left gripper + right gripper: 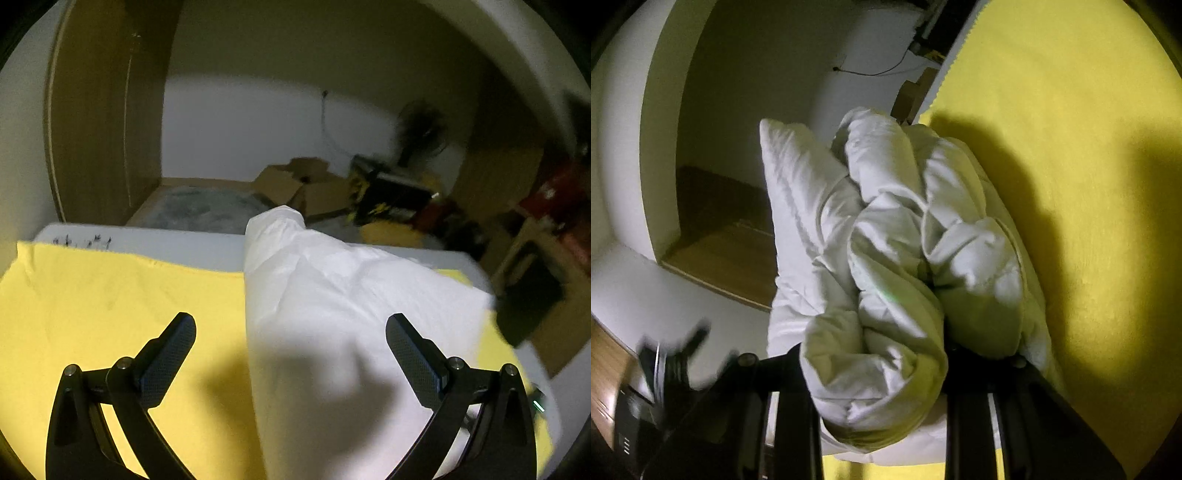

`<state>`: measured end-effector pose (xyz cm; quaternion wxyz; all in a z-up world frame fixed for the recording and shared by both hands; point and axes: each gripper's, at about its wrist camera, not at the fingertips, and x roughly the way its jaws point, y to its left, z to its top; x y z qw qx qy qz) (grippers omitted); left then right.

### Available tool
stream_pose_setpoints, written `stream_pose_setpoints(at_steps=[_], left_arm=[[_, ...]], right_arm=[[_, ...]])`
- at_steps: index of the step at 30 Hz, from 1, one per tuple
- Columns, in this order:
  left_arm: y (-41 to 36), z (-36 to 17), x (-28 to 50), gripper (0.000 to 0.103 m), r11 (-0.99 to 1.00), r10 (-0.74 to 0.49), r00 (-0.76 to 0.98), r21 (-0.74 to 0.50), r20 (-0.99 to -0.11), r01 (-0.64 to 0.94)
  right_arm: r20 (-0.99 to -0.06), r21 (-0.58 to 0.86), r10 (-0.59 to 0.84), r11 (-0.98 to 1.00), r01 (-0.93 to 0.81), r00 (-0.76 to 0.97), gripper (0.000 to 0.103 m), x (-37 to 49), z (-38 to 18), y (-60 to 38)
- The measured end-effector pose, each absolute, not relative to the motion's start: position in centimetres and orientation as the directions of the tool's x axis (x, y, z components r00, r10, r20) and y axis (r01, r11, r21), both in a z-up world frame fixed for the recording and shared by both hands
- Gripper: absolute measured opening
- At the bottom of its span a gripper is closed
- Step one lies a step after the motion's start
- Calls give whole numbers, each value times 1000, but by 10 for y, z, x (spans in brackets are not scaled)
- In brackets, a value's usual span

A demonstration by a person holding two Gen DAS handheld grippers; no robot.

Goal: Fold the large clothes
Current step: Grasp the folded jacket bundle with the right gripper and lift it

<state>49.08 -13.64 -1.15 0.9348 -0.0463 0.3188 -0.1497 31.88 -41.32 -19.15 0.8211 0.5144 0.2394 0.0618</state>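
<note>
A white padded garment (332,314) lies on a yellow cloth (110,314) that covers the table. In the left wrist view my left gripper (290,334) is open and empty above the garment's near part, its fingers (173,350) wide apart. In the right wrist view the same garment (886,258) is bunched into thick puffy folds. My right gripper (875,363) is shut on a fold of it; the fingertips are buried in the fabric. The yellow cloth (1089,184) fills the right of that view.
The table's white far edge (147,240) borders a floor with cardboard boxes (295,184) and clutter (391,195). A wooden wardrobe (103,129) stands at the left. A blurred dark object (661,369) shows at the lower left of the right wrist view.
</note>
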Motion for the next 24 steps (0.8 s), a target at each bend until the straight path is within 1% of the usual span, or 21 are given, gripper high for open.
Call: stream_pose_setpoints(at_steps=[3,6,8,10,13,19,20,24], left_arm=[[-174,-32,548,103,957,-289,715,-176,-636,231],[-195,-66,579,103,975,-214,694,-106,-687,195],[-199,-91,590,103,975,-214,662,-116,-719,190],[-198,-107,594,103,973,-228,665,-148,-711,176],[-200,-120,600,103,974,-225,664,-152,-713,166],[-211,-134,604,103,985,-169,683,-94,-711,146],[-202,-133,595,103,985,-168,682,-94,-712,145],[-202,-140,601,103,983,-182,660,-112,-728,147]], right_arm=[[-348,859,344,489,150,872,25,321,-189,-410],[-360,852,341,498,158,868,25,324,-190,-410],[-371,845,336,509,164,866,25,323,-191,-410],[-381,838,331,519,170,863,25,324,-191,-405],[-397,828,328,531,180,857,25,325,-190,-401],[-418,811,322,553,190,849,25,332,-189,-399],[-421,808,321,557,191,848,25,333,-189,-399],[-427,802,318,565,192,847,24,332,-189,-399]])
